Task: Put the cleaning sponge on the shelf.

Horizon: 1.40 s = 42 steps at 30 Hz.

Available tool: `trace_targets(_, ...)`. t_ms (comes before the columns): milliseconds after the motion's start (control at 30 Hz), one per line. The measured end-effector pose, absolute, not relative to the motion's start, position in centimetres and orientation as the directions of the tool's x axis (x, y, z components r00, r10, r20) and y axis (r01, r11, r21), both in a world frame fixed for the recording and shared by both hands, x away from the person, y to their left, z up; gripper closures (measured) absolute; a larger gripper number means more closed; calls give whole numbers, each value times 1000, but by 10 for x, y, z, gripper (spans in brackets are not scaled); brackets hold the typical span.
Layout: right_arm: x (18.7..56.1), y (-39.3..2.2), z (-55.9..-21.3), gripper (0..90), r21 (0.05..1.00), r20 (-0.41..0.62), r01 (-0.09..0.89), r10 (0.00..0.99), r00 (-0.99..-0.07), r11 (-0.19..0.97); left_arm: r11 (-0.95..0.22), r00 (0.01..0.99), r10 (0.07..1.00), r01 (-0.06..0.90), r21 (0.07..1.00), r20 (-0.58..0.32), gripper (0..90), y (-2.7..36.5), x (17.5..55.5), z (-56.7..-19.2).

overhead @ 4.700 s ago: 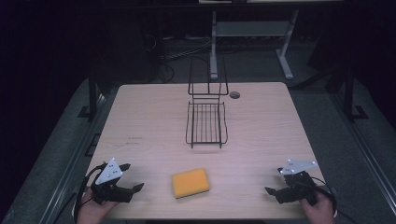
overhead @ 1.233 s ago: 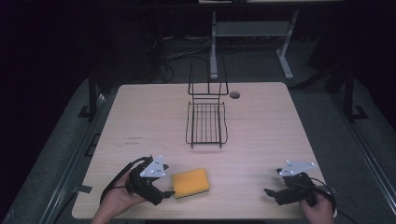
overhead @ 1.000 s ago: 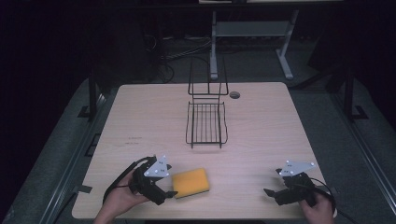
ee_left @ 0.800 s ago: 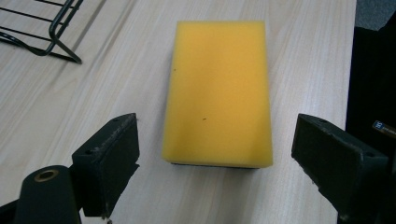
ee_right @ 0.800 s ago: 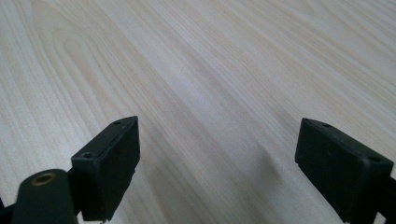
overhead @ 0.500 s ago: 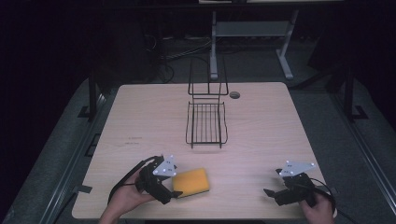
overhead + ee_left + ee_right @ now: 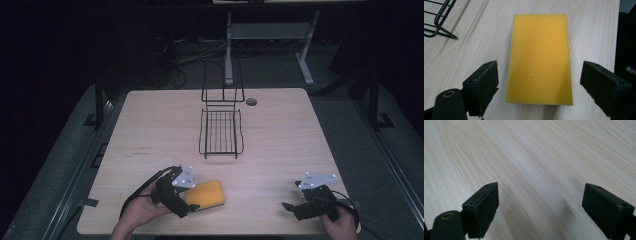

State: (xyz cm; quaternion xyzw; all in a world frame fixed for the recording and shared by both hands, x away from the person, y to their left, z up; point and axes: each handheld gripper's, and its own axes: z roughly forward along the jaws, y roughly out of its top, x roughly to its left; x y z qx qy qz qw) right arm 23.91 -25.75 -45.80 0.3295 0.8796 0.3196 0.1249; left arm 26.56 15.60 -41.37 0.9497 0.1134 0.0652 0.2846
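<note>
the yellow sponge lies flat on the table, close to its near edge and a little left of the middle. the left gripper is at the sponge's near short end with its jaws spread wide, one on each side of the sponge and neither touching it; the left gripper view shows bare wood between each jaw and the sponge's long sides. in the high view the left gripper sits just against the sponge's left end, held by a hand coming in from the near edge. a black wire rack stands further back, around the middle of the table, well apart from the sponge. the right gripper rests near the near right corner, well apart from the sponge; its jaws are spread wide over bare wood with nothing between them.
</note>
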Motion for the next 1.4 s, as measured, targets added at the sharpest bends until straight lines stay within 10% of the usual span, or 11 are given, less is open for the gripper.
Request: trace_targets(1400,239,-257,-458,137,645,-7,498,655,-755,580,-859,969,242,193,474,45,145,130,274,-427)
